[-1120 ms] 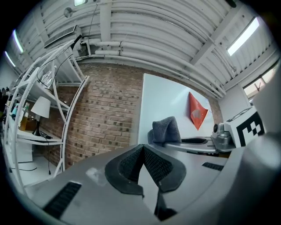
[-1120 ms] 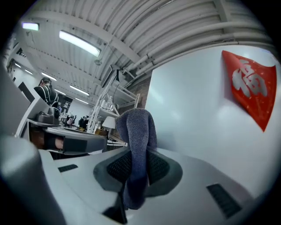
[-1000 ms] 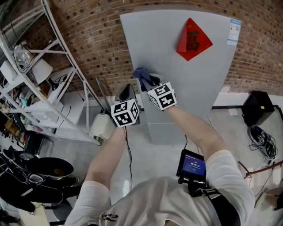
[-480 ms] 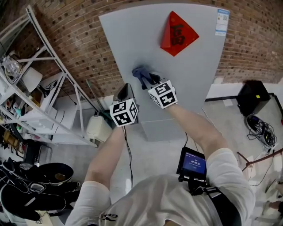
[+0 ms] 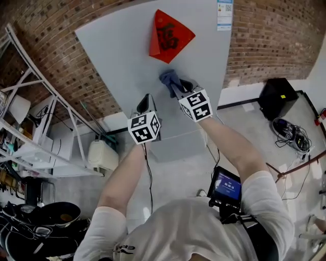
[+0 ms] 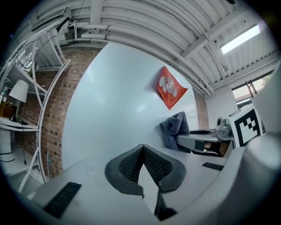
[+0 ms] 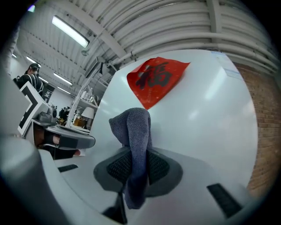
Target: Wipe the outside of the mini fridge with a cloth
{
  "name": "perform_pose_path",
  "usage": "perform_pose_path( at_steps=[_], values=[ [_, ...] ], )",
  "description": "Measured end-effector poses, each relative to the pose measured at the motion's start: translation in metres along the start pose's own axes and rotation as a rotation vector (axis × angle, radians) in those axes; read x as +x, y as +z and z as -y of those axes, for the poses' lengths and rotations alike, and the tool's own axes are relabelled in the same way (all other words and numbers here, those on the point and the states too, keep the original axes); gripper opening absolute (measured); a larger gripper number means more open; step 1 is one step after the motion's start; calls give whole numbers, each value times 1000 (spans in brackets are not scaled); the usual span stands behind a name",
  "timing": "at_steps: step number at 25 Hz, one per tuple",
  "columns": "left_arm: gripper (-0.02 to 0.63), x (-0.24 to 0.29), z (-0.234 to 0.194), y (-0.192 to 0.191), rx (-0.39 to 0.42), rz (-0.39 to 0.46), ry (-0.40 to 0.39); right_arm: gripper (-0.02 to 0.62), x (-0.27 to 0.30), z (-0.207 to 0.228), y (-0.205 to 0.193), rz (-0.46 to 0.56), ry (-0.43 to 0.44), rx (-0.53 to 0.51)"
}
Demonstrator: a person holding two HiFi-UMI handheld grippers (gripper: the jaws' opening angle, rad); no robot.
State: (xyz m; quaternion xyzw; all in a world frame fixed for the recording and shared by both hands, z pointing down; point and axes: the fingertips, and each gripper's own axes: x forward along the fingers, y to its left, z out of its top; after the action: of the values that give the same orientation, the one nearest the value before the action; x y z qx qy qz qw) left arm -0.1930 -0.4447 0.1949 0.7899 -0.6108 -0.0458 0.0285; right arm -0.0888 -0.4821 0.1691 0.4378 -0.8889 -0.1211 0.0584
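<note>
The mini fridge [image 5: 117,56] shows a pale grey front with a red diamond decoration [image 5: 170,35] and a small label [image 5: 224,14]. My right gripper [image 5: 177,85] is shut on a blue-grey cloth [image 5: 169,79], which is pressed against the fridge front just below the decoration. In the right gripper view the cloth [image 7: 137,140] hangs pinched between the jaws of the right gripper [image 7: 136,165]. My left gripper [image 5: 146,103] is held lower left, close to the fridge front. Its jaws are shut with nothing between them in the left gripper view [image 6: 142,151], where the cloth [image 6: 174,128] shows to the right.
A brick wall [image 5: 265,41] stands behind the fridge. White metal shelving [image 5: 30,127] fills the left side, with a white canister [image 5: 99,155] on the floor beside it. A black box [image 5: 277,97] and cables [image 5: 288,132] lie right. Black pans [image 5: 51,219] sit lower left.
The right gripper has slid the cloth to the right across the fridge front, to just under the red decoration. The left gripper stayed shut, and the head view has shifted.
</note>
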Motion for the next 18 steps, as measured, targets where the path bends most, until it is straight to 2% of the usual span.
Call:
perform_pose_path(
  at_steps=[8,14,18],
  values=[
    [3,41,74,-9,-19,-19,-91,63,-48,91,-25,-23,-138,47],
    [3,69,120,-18,-44,-35,-128,63,-81,159,-53,-54,-238,97],
    [3,82,141,-22,-51,-35,-142,63,-96,188,-70,-77,-273,117]
  ],
)
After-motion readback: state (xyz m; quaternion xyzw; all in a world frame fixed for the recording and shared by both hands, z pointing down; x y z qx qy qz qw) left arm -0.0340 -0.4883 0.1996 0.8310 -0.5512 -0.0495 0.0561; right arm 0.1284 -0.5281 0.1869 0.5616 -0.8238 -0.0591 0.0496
